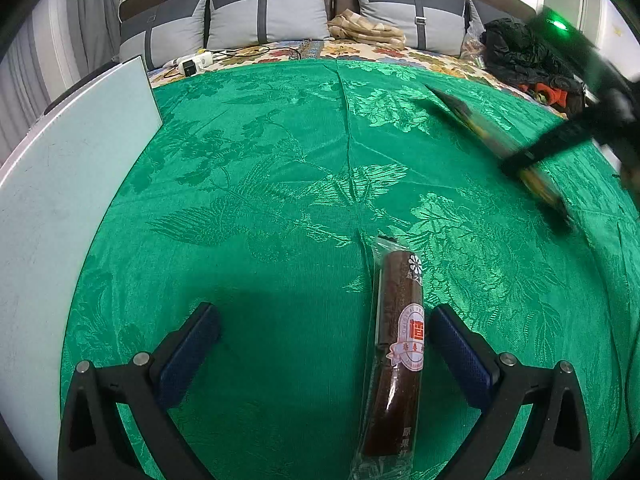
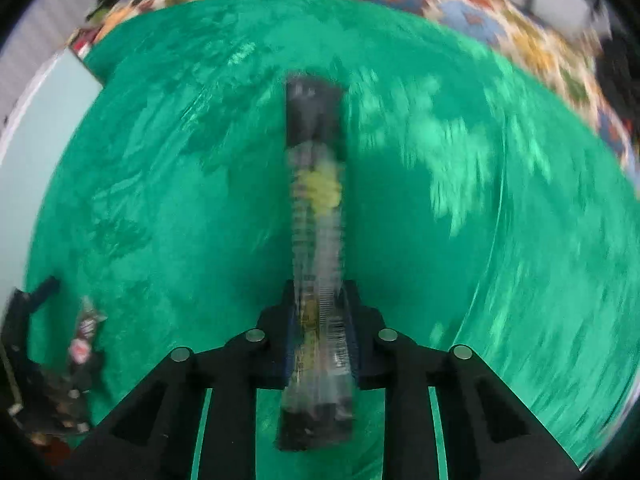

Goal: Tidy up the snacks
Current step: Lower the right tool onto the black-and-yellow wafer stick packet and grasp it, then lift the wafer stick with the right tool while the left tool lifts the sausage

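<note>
A brown snack stick in a clear wrapper (image 1: 400, 320) lies lengthwise on the green cloth (image 1: 260, 160). It rests between the fingers of my left gripper (image 1: 324, 314), close to the right finger; the gripper is open and its pads are off the wrapper. My right gripper (image 2: 320, 304) is shut on a long black-and-yellow snack packet (image 2: 316, 184), which sticks out past the fingertips and back under the jaws. The left wrist view shows that gripper (image 1: 524, 160) at the far right holding the packet (image 1: 480, 128) above the cloth. The right wrist view is blurred.
A pale board (image 1: 60, 184) stands along the left side of the cloth. Behind it lie a floral sheet (image 1: 420, 54), grey pillows (image 1: 272, 16), a power strip (image 1: 196, 62), a folded beige cloth (image 1: 364, 28) and dark clothes (image 1: 520, 52).
</note>
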{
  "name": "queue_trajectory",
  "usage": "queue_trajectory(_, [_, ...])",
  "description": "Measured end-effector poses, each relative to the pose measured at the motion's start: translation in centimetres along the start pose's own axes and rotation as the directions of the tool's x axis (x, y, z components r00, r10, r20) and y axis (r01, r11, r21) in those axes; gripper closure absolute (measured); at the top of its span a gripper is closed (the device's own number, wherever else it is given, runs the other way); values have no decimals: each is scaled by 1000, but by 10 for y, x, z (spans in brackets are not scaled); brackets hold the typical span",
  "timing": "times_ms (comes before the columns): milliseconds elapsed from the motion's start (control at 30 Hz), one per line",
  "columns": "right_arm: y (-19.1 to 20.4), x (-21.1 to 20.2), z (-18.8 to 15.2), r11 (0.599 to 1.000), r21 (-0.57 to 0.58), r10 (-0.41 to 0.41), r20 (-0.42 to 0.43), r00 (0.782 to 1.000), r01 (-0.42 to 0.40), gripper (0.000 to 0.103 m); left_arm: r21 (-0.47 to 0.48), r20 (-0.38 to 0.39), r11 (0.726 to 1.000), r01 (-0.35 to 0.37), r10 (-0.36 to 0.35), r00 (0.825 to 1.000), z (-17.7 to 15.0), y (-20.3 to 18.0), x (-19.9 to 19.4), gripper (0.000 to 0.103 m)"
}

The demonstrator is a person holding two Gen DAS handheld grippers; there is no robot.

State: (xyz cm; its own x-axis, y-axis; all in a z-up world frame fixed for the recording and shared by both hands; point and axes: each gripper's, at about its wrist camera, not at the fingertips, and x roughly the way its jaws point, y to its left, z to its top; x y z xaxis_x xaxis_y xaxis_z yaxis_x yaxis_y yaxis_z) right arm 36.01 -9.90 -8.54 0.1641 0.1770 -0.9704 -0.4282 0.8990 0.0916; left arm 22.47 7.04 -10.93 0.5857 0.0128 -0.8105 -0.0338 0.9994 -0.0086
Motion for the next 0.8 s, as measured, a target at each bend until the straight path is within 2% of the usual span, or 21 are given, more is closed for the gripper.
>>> queue_trajectory(133, [-6, -15, -51, 992, 126, 23, 24, 999, -26, 84, 0, 0, 1000, 0, 0, 1000, 0, 0, 0, 0])
queue_trajectory(267, [-1, -34, -121, 974, 226, -6, 108, 994, -19, 84, 0, 0, 1000, 0, 0, 1000, 0, 0, 0, 0])
queue_trajectory(367, [5, -39, -150, 966, 257, -29, 191, 981, -22, 81, 0, 0, 1000, 0, 0, 1000, 0, 0, 0, 0])
queue_trajectory(400, [11, -41, -161, 968, 249, -60, 236, 970, 0, 76, 0, 0, 1000, 0, 0, 1000, 0, 0, 0, 0])
queue_trajectory(467, [22, -41, -173, 975, 220, -98, 314, 944, 28, 45, 0, 0, 1000, 0, 0, 1000, 0, 0, 0, 0])
queue_trajectory(500, [26, -38, -176, 978, 206, -110, 331, 937, 42, 18, 0, 0, 1000, 0, 0, 1000, 0, 0, 0, 0])
queue_trajectory(600, [43, -28, -177, 981, 142, -177, 360, 916, 134, 19, 0, 0, 1000, 0, 0, 1000, 0, 0, 0, 0])
queue_trajectory(633, [44, -28, -178, 982, 130, -175, 379, 909, 135, 18, 0, 0, 1000, 0, 0, 1000, 0, 0, 0, 0])
queue_trajectory(800, [42, -30, -179, 981, 147, -176, 378, 909, 129, 15, 0, 0, 1000, 0, 0, 1000, 0, 0, 0, 0])
